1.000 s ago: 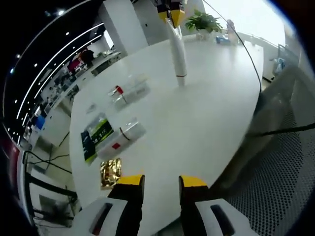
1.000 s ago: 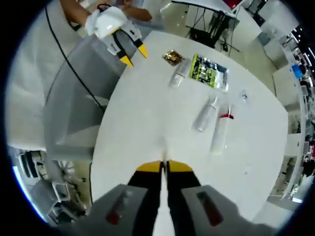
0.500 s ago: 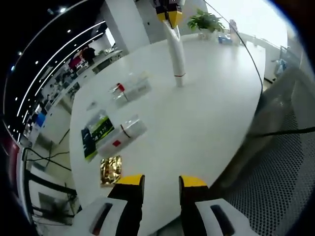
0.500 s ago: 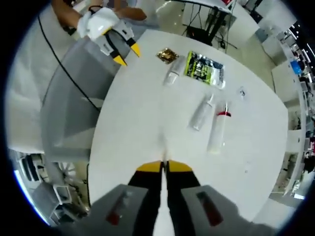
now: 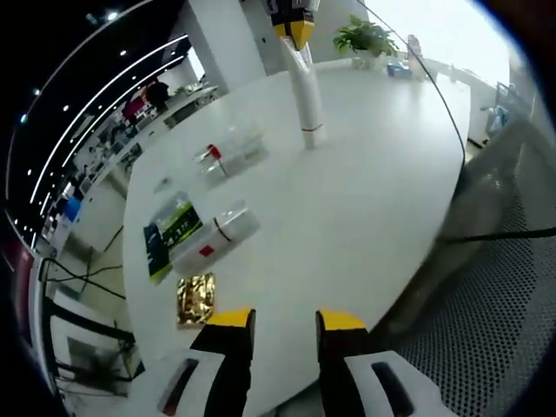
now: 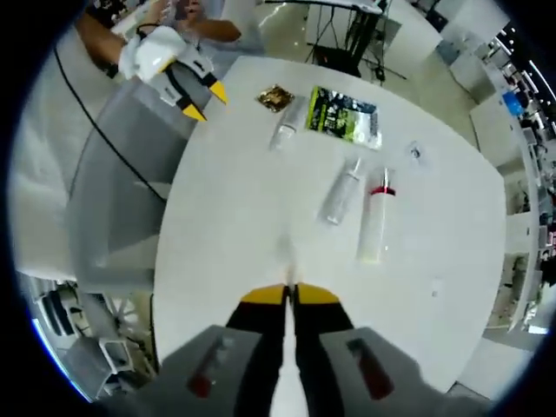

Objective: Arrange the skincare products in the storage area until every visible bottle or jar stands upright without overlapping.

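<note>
Holding a tall white tube (image 5: 306, 100) upright by its top end, the right tongs (image 6: 288, 294) have their yellow tips pinched together on it; in the left gripper view the tube's red-banded cap rests on the counter (image 5: 365, 208), and the right tongs' own view looks straight down its length. The left tongs (image 5: 284, 321) hang parted and empty above the near edge. To do this step well, I would make sure the cap sits flat before letting go, then lift straight off so the tube does not tip. Three other bottles lie on their sides: a clear one (image 6: 340, 193), a red-collared one (image 6: 374, 224) and a small one (image 6: 286, 129) beside a green packet (image 6: 344, 114) and a gold sachet (image 6: 274, 96). The tube stands well apart from them on bare counter, away from every edge.
</note>
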The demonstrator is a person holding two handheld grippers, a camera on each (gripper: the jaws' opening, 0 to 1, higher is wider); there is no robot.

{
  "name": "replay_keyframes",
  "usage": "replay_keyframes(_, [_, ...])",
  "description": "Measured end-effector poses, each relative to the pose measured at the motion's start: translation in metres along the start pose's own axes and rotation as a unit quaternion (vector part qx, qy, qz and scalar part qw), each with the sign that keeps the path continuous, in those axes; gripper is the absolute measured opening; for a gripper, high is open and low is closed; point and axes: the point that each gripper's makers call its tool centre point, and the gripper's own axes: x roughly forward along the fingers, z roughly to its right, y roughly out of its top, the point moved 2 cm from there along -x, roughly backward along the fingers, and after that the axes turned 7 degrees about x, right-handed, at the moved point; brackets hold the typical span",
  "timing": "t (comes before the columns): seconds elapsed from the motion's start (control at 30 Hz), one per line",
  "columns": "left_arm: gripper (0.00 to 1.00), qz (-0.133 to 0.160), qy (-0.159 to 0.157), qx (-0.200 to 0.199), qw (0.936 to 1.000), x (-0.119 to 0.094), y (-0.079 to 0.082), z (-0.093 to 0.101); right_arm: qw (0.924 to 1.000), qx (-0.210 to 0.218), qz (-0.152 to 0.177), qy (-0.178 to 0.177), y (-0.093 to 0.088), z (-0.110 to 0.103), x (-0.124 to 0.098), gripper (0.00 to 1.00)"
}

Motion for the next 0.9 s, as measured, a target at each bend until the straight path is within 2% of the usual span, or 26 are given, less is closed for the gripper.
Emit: replay_keyframes(0.9, [0.29, -0.001, 0.005, -0.007, 1.0000, -0.0011, -0.0014, -0.0015, 1.0000, 0.003, -0.002, 0.007, 0.0061, 0.0042, 0.0018, 0.02])
